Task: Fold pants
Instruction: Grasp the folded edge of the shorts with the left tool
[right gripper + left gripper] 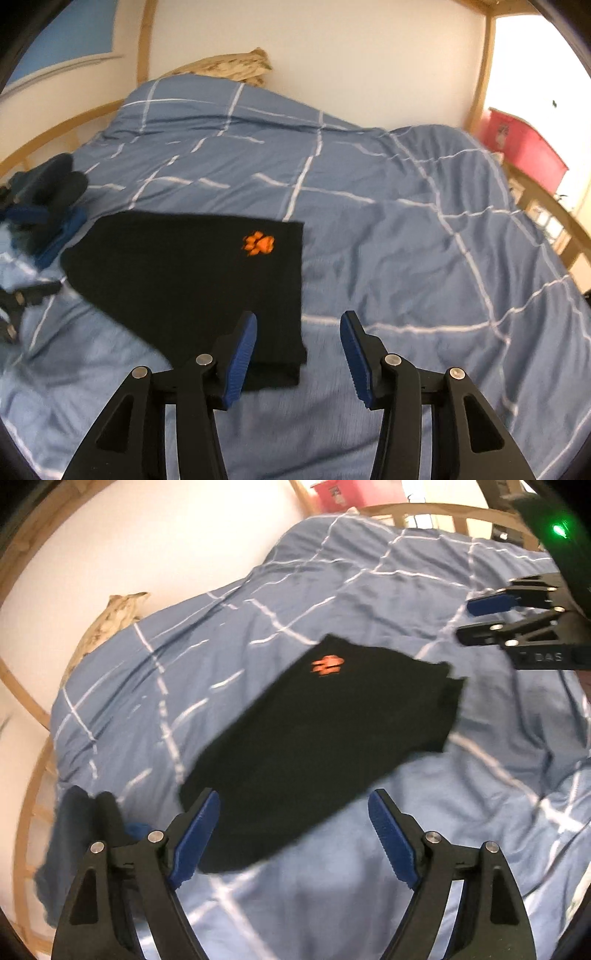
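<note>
Black pants [310, 738] with an orange paw print [327, 664] lie folded flat on the blue checked duvet; they also show in the right wrist view [192, 288], print [259, 243]. My left gripper [293, 805] is open and empty, held above the near end of the pants. My right gripper [299, 325] is open and empty, held above the pants' right edge; it also shows in the left wrist view [469, 620] at the upper right, clear of the cloth.
The blue duvet [388, 221] covers the whole bed inside a wooden frame [484, 74]. A heap of dark blue clothes [48, 206] lies at the bed's left edge, also in the left wrist view [85, 827]. A pink box [524, 144] stands beyond the bed.
</note>
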The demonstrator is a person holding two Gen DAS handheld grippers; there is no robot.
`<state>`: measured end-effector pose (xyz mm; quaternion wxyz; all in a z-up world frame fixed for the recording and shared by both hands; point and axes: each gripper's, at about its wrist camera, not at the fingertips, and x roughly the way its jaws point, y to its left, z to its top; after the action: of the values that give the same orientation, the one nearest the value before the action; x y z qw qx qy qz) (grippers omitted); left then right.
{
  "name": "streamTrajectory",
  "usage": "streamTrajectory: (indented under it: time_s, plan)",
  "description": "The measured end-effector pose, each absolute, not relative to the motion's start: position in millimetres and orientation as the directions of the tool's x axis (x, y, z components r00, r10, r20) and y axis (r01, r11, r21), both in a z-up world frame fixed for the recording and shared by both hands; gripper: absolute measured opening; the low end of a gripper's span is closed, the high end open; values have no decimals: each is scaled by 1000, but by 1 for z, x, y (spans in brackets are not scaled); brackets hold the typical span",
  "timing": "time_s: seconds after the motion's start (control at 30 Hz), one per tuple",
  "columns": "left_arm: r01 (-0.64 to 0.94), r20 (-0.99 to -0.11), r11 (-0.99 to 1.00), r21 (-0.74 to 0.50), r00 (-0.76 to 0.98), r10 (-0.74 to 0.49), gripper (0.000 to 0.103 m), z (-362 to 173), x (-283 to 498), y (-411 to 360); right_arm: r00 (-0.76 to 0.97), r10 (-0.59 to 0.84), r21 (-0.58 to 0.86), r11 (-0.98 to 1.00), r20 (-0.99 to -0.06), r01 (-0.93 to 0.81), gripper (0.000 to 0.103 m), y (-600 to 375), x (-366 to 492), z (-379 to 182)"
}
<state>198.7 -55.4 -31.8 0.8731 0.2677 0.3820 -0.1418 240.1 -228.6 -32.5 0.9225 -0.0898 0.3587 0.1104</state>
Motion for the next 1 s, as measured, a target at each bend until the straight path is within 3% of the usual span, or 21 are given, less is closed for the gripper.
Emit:
streamTrajectory:
  time_s: [0.23, 0.37, 0.57, 0.63, 0.87, 1.0]
  plan:
    - [402, -744, 889, 222, 659, -112, 63, -57, 191, -106, 632, 232, 13, 943, -739, -331, 47, -247, 245, -64]
    - [370, -745, 923, 105, 644, -173, 60, -67, 199, -122, 620, 240, 47, 949, -747, -310, 47, -258, 245, -79]
    - [333, -759, 940, 70, 629, -167, 57, -86, 208, -140, 632, 289, 120, 947, -719, -297, 47, -267, 243, -91]
    - [324, -762, 943, 82, 630, -151, 51, -92, 211, -146, 624, 309, 145, 943, -718, -300, 47, -268, 245, -95]
    - [248, -756, 969, 4, 635, -159, 51, -97, 222, -141, 609, 357, 195, 928, -709, -317, 47, -271, 249, -105]
    - [230, -757, 972, 39, 642, -121, 49, -101, 224, -147, 610, 370, 215, 925, -701, -314, 47, -273, 250, -106]
